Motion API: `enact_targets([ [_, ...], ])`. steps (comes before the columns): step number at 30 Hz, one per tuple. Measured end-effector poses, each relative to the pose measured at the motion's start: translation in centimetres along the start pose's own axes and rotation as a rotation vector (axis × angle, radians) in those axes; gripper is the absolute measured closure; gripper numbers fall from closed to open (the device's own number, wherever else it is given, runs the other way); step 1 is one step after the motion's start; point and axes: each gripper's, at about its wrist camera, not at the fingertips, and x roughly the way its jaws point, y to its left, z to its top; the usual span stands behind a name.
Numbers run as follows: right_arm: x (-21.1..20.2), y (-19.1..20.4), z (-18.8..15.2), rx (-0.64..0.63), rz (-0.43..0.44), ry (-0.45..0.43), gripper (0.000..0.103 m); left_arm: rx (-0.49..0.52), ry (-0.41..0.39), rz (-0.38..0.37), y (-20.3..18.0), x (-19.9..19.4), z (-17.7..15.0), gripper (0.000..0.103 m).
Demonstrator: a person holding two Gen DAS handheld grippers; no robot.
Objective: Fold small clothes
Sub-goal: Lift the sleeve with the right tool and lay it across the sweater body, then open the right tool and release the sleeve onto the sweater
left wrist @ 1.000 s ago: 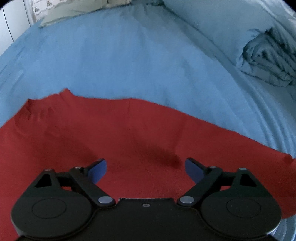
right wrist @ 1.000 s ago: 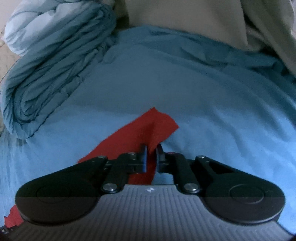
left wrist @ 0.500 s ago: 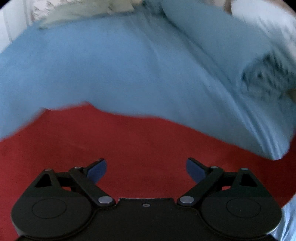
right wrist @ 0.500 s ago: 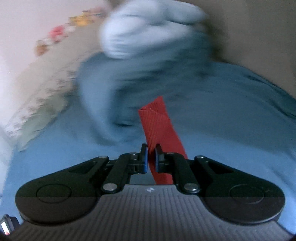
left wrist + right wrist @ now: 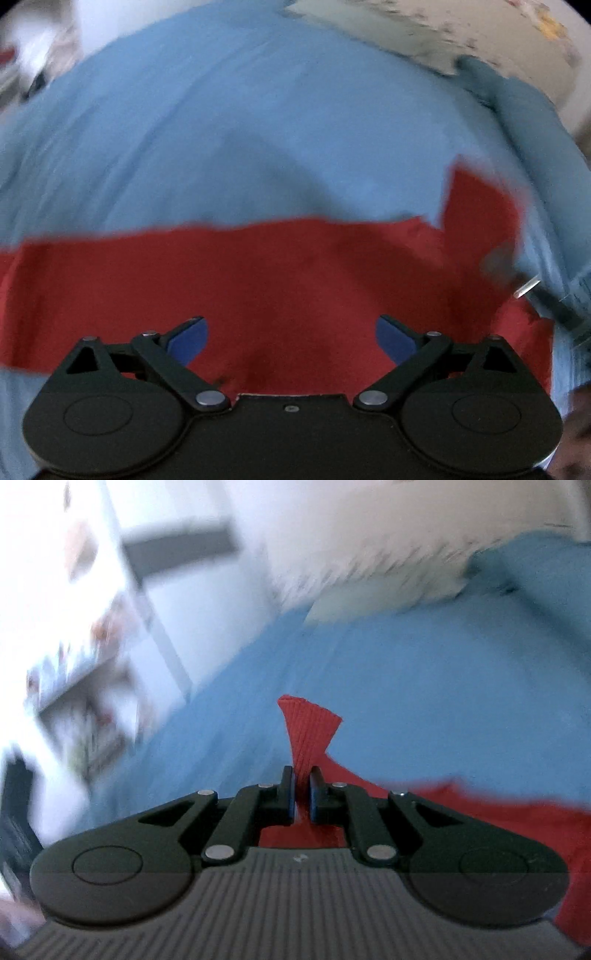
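Observation:
A red garment (image 5: 280,280) lies spread across the blue bed sheet (image 5: 229,140). My left gripper (image 5: 291,338) is open and empty, hovering over the garment's middle. My right gripper (image 5: 302,794) is shut on a ribbed red end of the garment (image 5: 308,731), which sticks up between the fingers; more red cloth (image 5: 517,816) trails to the right below it. In the left wrist view the raised red part (image 5: 476,206) stands at the right, with a blurred piece of the right gripper beside it.
A rolled blue duvet (image 5: 532,122) lies at the right edge of the bed. A pale patterned pillow or cloth (image 5: 424,40) lies at the head. Blurred white furniture and shelves (image 5: 85,657) stand left of the bed.
My right gripper has swung left with the red end in it, carrying that part over the garment. The left gripper's view has turned left; it stays open over the garment.

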Motion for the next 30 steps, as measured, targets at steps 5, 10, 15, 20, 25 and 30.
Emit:
enact_targets([
  [5, 5.1, 4.2, -8.0, -0.132, -0.012, 0.176, 0.080, -0.019, 0.032, -0.019, 2.8, 0.2, -1.4, 0.004],
  [10, 5.9, 6.0, -10.4, -0.267, -0.030, 0.199, 0.078, -0.011, 0.031, -0.094, 2.4, 0.6, -1.3, 0.004],
  [15, 7.4, 6.9, -11.5, -0.417, -0.010, 0.253, 0.023, -0.004, 0.035, -0.145, 2.1, 1.6, -1.2, 0.004],
  [20, 2.6, 6.1, -12.6, -0.463, -0.038, 0.244, 0.021, 0.053, 0.057, -0.175, -1.0, 3.3, -1.2, 0.014],
  [25, -2.5, 1.2, -12.9, -0.368, -0.121, 0.268, 0.020, 0.083, 0.073, -0.095, -4.1, 6.2, -1.4, 0.038],
  [30, -5.4, -4.6, -12.7, -0.244, -0.232, 0.285, 0.020, 0.110, 0.009, 0.023, -5.5, 6.7, -1.6, 0.097],
])
